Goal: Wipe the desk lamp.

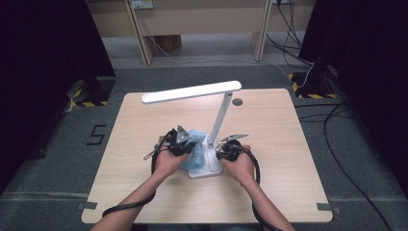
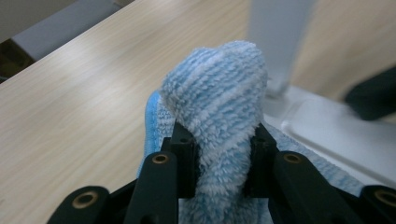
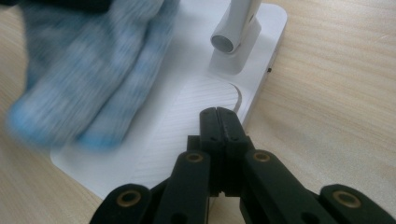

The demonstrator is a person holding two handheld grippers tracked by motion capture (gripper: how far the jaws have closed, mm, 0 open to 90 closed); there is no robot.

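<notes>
A white desk lamp (image 1: 219,115) stands mid-table on its flat base (image 3: 196,107), its long head reaching left. A blue-and-white striped fluffy cloth (image 2: 219,112) is pinched between the black jaws of my left gripper (image 2: 219,156); in the high view the cloth (image 1: 195,154) hangs over the base's left side, and in the right gripper view it is a blurred cloth (image 3: 88,70) on the base's left part. My left gripper (image 1: 185,142) is shut on it. At the base's right edge my right gripper (image 3: 223,122) rests shut and empty on the base, shown also as the right gripper (image 1: 226,149).
The wooden table (image 1: 144,192) has bare room left, right and in front of the lamp. A dark round grommet (image 1: 237,101) sits near the far edge. Grey floor with cables (image 1: 332,125) surrounds the table.
</notes>
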